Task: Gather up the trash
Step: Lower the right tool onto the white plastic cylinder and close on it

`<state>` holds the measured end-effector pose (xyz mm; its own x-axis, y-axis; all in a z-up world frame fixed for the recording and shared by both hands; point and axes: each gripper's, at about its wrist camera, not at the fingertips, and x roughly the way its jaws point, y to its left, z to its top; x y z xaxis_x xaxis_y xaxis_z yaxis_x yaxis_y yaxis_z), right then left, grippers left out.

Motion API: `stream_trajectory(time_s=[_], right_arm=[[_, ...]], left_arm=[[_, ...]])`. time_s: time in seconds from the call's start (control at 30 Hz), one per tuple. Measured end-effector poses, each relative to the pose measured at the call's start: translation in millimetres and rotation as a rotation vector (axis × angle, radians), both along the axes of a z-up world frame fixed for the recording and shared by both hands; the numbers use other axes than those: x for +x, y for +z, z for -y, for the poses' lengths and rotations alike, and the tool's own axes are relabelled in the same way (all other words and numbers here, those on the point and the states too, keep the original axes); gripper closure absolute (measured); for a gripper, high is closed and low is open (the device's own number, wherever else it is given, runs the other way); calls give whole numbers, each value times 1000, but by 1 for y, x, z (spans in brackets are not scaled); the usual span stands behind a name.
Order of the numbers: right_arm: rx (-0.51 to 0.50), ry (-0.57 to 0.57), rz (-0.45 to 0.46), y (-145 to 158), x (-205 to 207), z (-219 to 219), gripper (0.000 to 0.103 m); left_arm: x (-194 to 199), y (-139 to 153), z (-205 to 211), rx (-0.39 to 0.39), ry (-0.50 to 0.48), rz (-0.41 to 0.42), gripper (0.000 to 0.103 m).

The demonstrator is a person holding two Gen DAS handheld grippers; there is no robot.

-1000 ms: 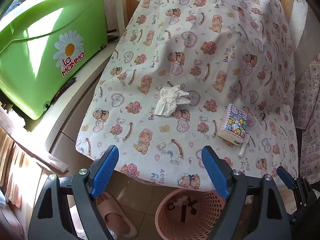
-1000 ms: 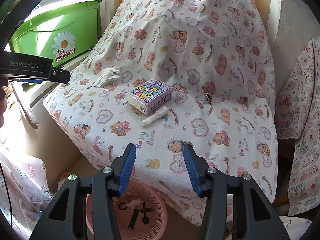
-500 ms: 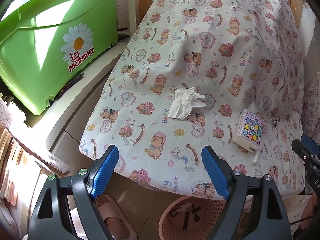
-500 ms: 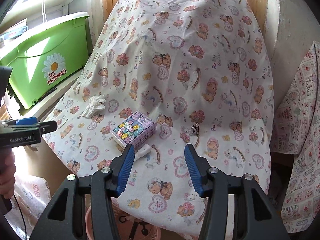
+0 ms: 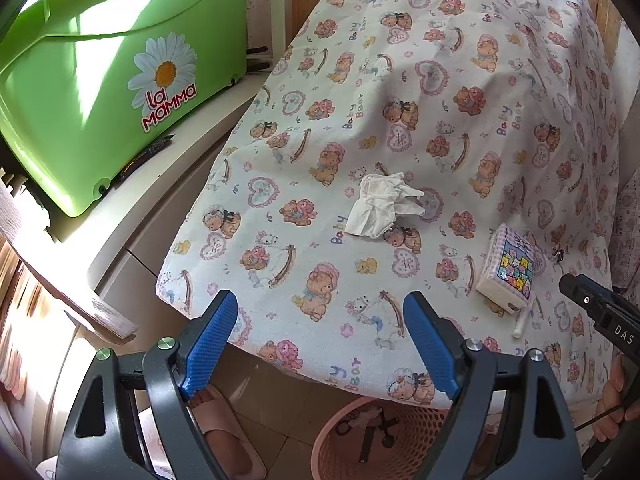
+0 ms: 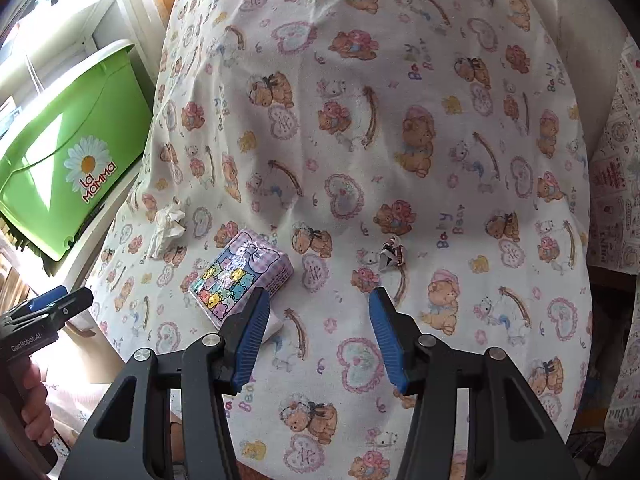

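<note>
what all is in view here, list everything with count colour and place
tissue: 1, white, crumpled on the cloth, ahead of the left gripper
tissue pack: 1, lilac with coloured bears, on the cloth by the right gripper's left finger
stick: 1, white, beside the pack near the cloth's edge
clip: 1, small, dark and silver, on the cloth right of the pack
cloth: 1, white with bear print, draped over the furniture
tub: 1, green with a daisy label, on a ledge at left
basket: 1, pink, on the floor under the cloth's edge, dark bits inside
slipper: 1, pink, on the floor
left gripper: black with blue pads, open, empty
right gripper: same, open, empty
</note>
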<state>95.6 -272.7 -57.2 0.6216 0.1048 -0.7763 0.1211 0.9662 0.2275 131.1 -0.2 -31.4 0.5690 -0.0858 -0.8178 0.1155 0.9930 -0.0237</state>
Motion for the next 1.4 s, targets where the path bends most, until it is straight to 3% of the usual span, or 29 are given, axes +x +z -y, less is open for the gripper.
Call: stream_trajectory(time_s=[0.17, 0.43, 0.6, 0.8, 0.93, 1.03, 1.27, 1.4], right_arm=[[89, 71, -58, -17, 5, -18, 56], [-154, 211, -78, -28, 1, -80, 56], [-263, 149, -57, -35, -1, -96, 56], [-239, 90, -60, -36, 2, -92, 58], [-224, 53, -68, -34, -5, -80, 86], [-227, 31, -72, -33, -8, -73, 92], [-213, 29, -14, -14, -28, -56, 93], [-195, -28, 24, 0, -36, -40, 93]], left_arm=[[3, -2, 0, -26, 6, -22, 20], [2, 1, 0, -24, 4, -14, 20], [0, 1, 1, -21, -2, -11, 20], [-1, -3, 3, -14, -8, -19, 20], [-2, -4, 4, -9, -11, -16, 20], [-2, -4, 5, -8, -12, -17, 20], [-3, -6, 13, 7, -31, -10, 20], [-4, -6, 21, 14, -51, -4, 20]])
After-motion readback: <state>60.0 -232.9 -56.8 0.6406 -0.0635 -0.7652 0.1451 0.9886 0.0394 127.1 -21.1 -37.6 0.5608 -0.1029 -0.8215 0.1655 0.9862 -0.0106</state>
